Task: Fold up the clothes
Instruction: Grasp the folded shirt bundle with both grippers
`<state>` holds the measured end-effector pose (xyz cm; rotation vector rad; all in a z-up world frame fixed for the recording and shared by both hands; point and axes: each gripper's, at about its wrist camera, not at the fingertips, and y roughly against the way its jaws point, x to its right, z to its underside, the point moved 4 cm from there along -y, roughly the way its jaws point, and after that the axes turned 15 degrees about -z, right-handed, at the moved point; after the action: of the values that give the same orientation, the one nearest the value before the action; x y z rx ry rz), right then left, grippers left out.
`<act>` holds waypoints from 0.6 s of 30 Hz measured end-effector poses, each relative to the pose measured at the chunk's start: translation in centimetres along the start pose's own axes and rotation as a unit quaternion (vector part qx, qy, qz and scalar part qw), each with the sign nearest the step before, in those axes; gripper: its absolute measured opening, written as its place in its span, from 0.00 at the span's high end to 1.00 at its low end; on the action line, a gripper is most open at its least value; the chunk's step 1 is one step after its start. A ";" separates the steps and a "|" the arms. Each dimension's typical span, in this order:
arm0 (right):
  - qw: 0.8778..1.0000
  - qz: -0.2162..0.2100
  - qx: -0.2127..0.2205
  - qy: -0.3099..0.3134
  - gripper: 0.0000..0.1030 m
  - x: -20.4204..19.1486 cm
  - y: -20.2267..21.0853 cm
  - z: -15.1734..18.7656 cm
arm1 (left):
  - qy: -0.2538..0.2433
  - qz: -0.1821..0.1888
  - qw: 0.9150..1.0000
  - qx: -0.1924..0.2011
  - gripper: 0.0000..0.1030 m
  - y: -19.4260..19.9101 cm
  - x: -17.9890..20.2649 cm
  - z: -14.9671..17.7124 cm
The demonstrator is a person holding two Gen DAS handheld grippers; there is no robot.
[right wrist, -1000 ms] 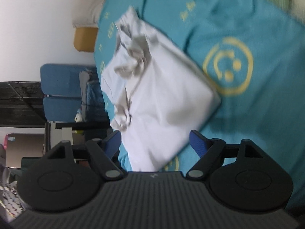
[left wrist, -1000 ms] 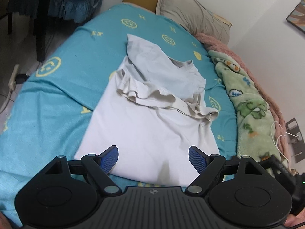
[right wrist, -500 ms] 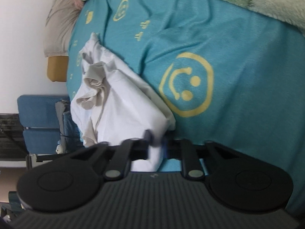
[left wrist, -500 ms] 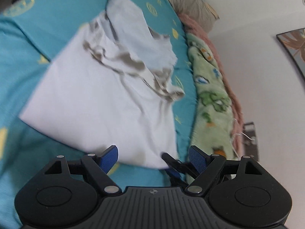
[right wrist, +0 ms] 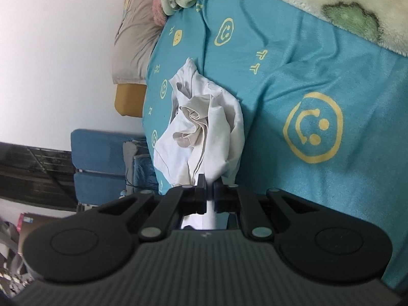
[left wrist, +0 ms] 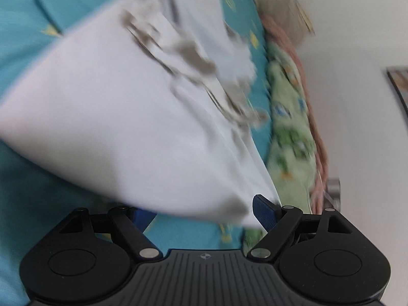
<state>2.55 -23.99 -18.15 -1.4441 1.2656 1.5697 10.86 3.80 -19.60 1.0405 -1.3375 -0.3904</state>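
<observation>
The white garment [right wrist: 204, 132] was spread on the teal bedsheet [right wrist: 318, 81], bunched toward its collar. One near corner was pinched between the closed jaws of the right gripper [right wrist: 209, 193], which was rolled onto its side and angled downward. The left gripper [left wrist: 204, 213] was tilted down over the garment's [left wrist: 122, 107] near hem, jaws wide apart, cloth lying between them unpressed. A green blanket [left wrist: 288, 117] lay beside the wall.
</observation>
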 end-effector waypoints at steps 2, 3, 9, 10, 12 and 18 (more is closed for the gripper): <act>1.000 -0.001 0.005 0.004 0.93 -0.1 0.1 -0.2 | 0.042 -0.012 0.998 0.035 0.21 1.1 -1.5 -1.0; 1.000 -0.001 0.008 0.009 0.93 -0.3 0.1 -0.2 | 0.062 -0.017 0.997 0.052 0.24 1.6 -2.2 -1.4; 1.000 -0.006 0.013 0.019 0.93 -0.5 0.2 -0.3 | 0.104 -0.006 0.989 0.110 0.47 3.7 -3.7 -2.8; 1.000 -0.007 0.014 0.019 0.93 -0.5 0.2 -0.3 | 0.103 -0.007 0.988 0.117 0.50 3.9 -3.6 -3.0; 1.000 -0.008 0.016 0.018 0.93 -0.5 0.3 -0.4 | 0.105 -0.008 0.986 0.130 0.64 4.4 -3.6 -3.5; 0.999 -0.004 0.020 0.046 0.93 -1.2 0.0 -0.3 | 0.090 0.001 0.982 0.163 0.94 5.6 -3.4 -4.2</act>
<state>2.84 -24.12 -17.00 -1.5095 1.3352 1.4799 12.10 10.95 -16.82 1.3138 -1.2631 -0.0713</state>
